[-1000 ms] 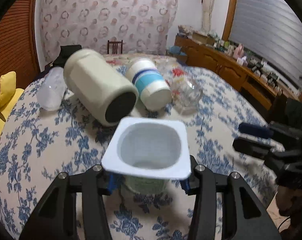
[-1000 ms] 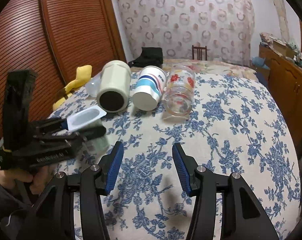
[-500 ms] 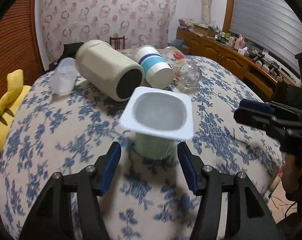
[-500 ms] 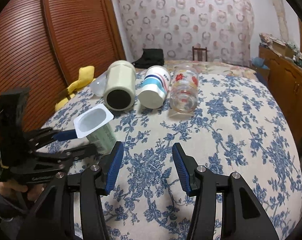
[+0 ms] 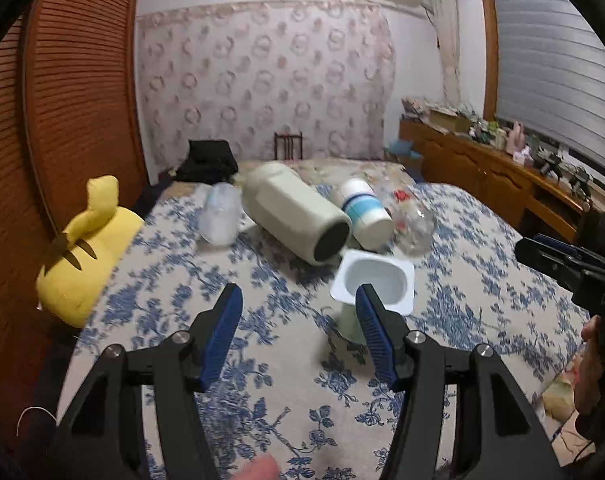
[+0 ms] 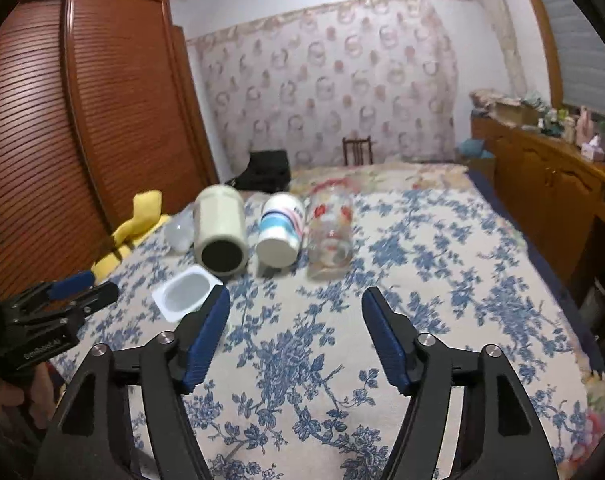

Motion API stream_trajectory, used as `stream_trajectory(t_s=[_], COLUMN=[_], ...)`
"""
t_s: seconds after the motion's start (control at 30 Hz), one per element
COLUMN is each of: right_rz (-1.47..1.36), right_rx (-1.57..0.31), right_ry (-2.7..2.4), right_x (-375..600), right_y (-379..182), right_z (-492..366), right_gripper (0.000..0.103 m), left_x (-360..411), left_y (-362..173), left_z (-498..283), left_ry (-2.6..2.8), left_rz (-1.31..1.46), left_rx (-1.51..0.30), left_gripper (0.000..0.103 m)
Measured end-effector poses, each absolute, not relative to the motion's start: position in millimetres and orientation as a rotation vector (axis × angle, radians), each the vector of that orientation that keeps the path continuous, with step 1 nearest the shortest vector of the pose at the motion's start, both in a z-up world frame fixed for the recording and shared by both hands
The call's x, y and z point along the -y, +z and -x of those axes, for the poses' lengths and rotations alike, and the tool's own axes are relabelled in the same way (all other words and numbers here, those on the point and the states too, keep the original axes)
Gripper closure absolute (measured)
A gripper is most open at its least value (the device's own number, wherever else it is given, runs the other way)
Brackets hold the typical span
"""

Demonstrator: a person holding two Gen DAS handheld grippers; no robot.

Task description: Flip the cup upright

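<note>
A white square-rimmed plastic cup (image 5: 376,280) stands upright on the flowered cloth, partly behind my left gripper's right finger; it also shows in the right wrist view (image 6: 186,292). My left gripper (image 5: 298,328) is open and empty, drawn back from the cup and to its left. My right gripper (image 6: 294,332) is open and empty over the cloth, right of the cup. A beige jar (image 5: 294,216), a blue-striped white cup (image 5: 364,212), a clear glass (image 5: 412,222) and a clear plastic cup (image 5: 220,216) lie on their sides behind.
A yellow plush toy (image 5: 86,248) sits at the left edge by the wooden wardrobe (image 6: 82,140). A black bag (image 5: 210,160) and a chair (image 5: 288,146) stand at the far end. A wooden sideboard (image 6: 550,184) runs along the right.
My left gripper let go of the white cup, leaving it upright on the cloth, then opened wide and pulled back and up. My right gripper rose slightly.
</note>
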State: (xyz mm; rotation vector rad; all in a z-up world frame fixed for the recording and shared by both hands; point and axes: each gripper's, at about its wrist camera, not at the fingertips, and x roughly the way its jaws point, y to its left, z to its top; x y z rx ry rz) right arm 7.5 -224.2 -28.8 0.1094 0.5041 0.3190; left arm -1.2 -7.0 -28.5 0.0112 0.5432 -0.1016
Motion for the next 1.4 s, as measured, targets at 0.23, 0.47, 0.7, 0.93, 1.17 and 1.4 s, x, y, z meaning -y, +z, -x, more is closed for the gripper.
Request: stream_trajectory(t_s=[0.23, 0.47, 0.7, 0.93, 1.17, 1.4], right_rz=[-0.095, -0.094, -0.092, -0.092, -0.093, -0.093], right_rx=[-0.446, -0.436, -0.430, -0.429, -0.429, -0.429], right_ry=[0.273, 0.263, 0.260, 0.261, 0.259, 0.258], right_x=[225, 227, 228, 228, 228, 228], right_y=[-21, -21, -20, -20, -20, -21], right_z=[1, 2, 4, 4, 3, 4], right_gripper=[0.028, 0.028, 0.028, 0.028, 0.028, 0.028], left_x=[2, -3, -2, -3, -3, -3], left_y=[-22, -19, -19, -19, -18, -18], left_z=[9, 12, 13, 13, 13, 13], left_ry=[-0.053, -0.031, -0.026, -0.027, -0.026, -0.026], left_rz=[-0.006, 0.008, 0.009, 0.011, 0.014, 0.015], left_rx=[-0.512, -0.493, -0.491, -0.491, -0.487, -0.486], left_gripper=[0.044, 0.044, 0.044, 0.043, 0.044, 0.043])
